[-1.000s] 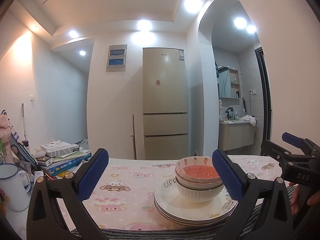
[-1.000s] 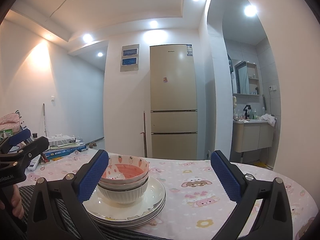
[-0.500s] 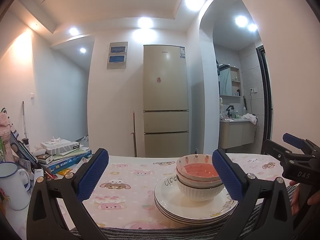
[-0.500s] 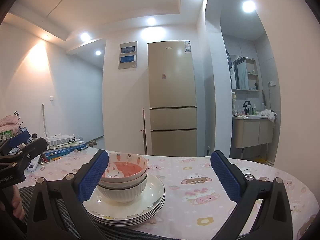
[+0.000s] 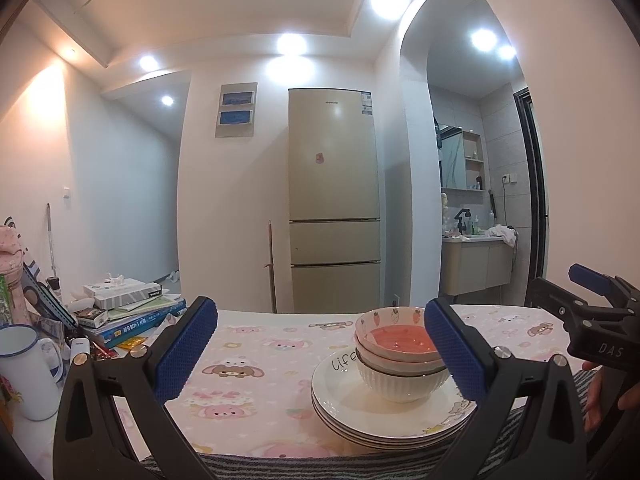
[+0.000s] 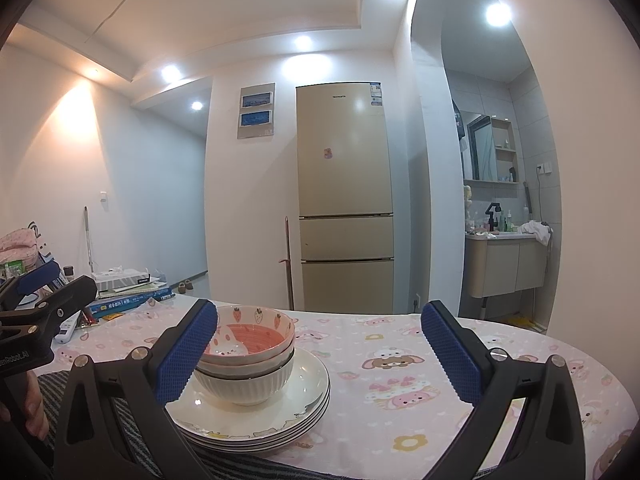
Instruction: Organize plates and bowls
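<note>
Bowls (image 5: 400, 364), three nested on a plate stack (image 5: 360, 408), sit near the table's (image 5: 256, 364) front edge w/ your left gripper (image 5: 320, 354) and right gripper (image 6: 318, 354) both spread wide, empty. Glazed ceramic: heavy, slick, breakable, so pinch the top pink-lined bowl (image 6: 250, 338) at its rim. Bottom bowl's ribbed white; plates are smooth, shallow.

At the right edge of your left wrist view, "DAS" stands in white on the right claw (image 5: 590, 280). Handwritten "Life" sits on the top plate (image 5: 340, 376) rim. The right wrist view's left edge shows "enRobot.AI" on the left claw (image 6: 36, 276).
</note>
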The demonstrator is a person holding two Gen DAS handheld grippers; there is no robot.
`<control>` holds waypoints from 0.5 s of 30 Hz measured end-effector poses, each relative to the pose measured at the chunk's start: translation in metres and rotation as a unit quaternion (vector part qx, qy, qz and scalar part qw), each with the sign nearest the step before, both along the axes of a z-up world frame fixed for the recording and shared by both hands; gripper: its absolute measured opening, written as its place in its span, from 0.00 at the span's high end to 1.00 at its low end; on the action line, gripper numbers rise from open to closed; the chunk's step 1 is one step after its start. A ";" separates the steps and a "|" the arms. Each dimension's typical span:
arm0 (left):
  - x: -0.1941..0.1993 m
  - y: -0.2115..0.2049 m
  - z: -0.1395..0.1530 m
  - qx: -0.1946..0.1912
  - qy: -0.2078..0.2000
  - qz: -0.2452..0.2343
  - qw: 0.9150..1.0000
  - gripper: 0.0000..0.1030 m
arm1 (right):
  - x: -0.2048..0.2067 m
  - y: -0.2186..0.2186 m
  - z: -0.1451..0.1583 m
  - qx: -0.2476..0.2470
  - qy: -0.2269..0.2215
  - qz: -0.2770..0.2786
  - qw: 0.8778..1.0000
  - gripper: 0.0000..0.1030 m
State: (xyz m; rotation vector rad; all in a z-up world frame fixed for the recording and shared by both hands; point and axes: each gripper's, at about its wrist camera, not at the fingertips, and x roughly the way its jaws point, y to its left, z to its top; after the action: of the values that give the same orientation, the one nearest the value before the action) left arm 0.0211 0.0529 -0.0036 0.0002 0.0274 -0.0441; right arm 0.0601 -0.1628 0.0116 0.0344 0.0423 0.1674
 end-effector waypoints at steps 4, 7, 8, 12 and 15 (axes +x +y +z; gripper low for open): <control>0.000 0.000 0.000 0.000 0.001 0.000 1.000 0.00 | 0.000 0.000 0.000 0.000 0.000 0.000 1.000 0.00; 0.000 0.000 0.000 0.000 0.000 0.001 1.000 0.00 | 0.000 0.000 0.000 0.000 0.000 0.000 1.000 0.00; 0.000 0.000 0.000 0.000 0.001 0.001 1.000 0.00 | 0.000 0.000 0.000 0.000 0.000 0.000 1.000 0.00; 0.001 0.001 -0.001 -0.002 0.002 0.001 1.000 0.00 | 0.000 0.000 0.000 0.000 0.000 0.000 1.000 0.00; 0.000 0.003 -0.001 -0.007 -0.001 0.004 1.000 0.00 | 0.000 0.000 0.000 0.000 0.000 0.000 1.000 0.00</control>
State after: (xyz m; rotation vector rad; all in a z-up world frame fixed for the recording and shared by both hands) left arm 0.0209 0.0561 -0.0048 -0.0132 0.0258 -0.0356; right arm 0.0602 -0.1627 0.0113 0.0348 0.0428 0.1670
